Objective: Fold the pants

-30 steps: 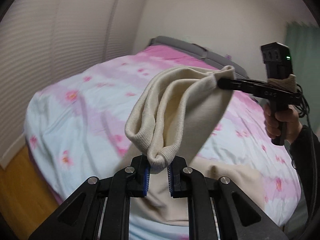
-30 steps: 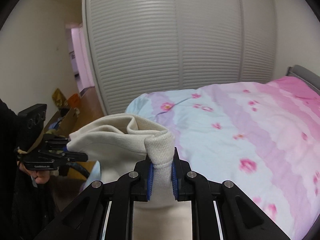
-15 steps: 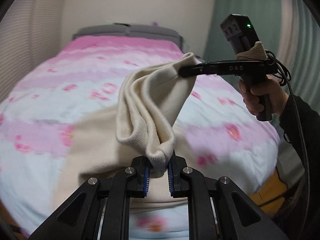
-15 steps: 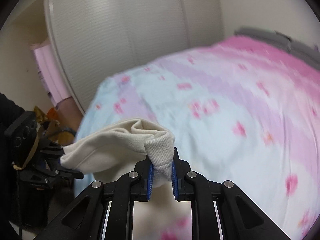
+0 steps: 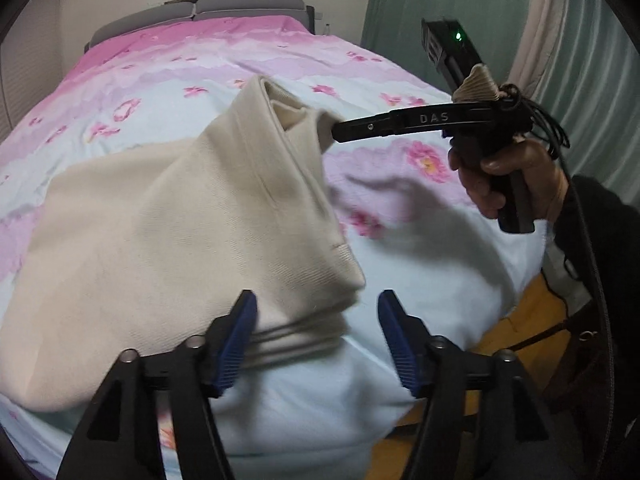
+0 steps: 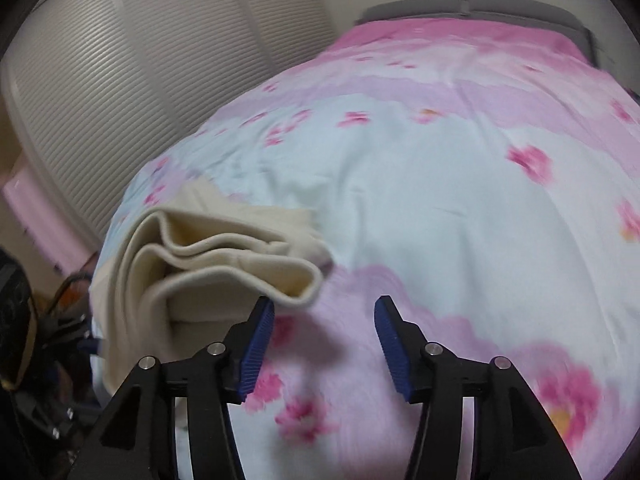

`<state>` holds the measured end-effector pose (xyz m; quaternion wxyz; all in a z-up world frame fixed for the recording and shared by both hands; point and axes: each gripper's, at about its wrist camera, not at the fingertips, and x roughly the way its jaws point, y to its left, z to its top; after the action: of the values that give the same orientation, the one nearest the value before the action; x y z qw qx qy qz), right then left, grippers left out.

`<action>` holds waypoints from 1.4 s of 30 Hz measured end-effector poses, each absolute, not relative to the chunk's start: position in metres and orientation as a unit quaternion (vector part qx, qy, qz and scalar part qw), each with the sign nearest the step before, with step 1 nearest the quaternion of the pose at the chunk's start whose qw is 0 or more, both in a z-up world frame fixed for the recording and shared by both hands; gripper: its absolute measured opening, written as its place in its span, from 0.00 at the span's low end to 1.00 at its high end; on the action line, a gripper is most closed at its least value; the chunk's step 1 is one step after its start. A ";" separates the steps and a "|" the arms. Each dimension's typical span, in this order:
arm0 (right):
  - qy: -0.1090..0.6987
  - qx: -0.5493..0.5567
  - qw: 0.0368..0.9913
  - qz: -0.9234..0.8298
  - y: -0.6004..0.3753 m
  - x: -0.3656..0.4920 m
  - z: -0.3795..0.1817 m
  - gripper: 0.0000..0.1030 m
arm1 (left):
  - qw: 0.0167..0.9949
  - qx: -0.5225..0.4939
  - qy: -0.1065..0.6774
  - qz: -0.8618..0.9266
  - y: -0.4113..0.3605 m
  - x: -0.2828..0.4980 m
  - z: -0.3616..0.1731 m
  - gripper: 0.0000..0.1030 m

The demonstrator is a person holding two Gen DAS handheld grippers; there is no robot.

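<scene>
The cream pants (image 5: 168,216) lie folded over on the pink and pale blue flowered bed cover (image 5: 420,264). My left gripper (image 5: 316,320) is open, its blue pads either side of the ribbed waistband, which lies loose between them. My right gripper (image 6: 324,328) is open just past the folded edge of the pants (image 6: 200,256), which falls to its left. In the left wrist view the right gripper's black finger (image 5: 400,122) still reaches to the raised far corner of the pants.
The grey headboard (image 5: 224,4) is at the far end of the bed. Louvered wardrobe doors (image 6: 132,76) stand left of the bed, green curtains (image 5: 580,40) right. The bed's near edge drops to a wooden floor (image 5: 520,328).
Both grippers have opened and let go of the pants. The cloth has dropped from hanging between them onto the bed, and both cameras have tilted down towards the cover.
</scene>
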<state>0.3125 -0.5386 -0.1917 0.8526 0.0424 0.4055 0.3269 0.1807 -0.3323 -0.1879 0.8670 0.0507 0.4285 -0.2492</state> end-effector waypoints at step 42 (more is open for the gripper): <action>0.441 0.217 0.870 -0.035 -0.406 0.217 -0.210 0.32 | 0.715 0.209 0.476 -0.467 -0.207 0.430 -0.204 0.56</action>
<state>0.2168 -0.4056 -0.2099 0.8702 0.2173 0.4407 -0.0349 0.4297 -0.2066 -0.2041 0.7148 0.2088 0.4765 -0.4673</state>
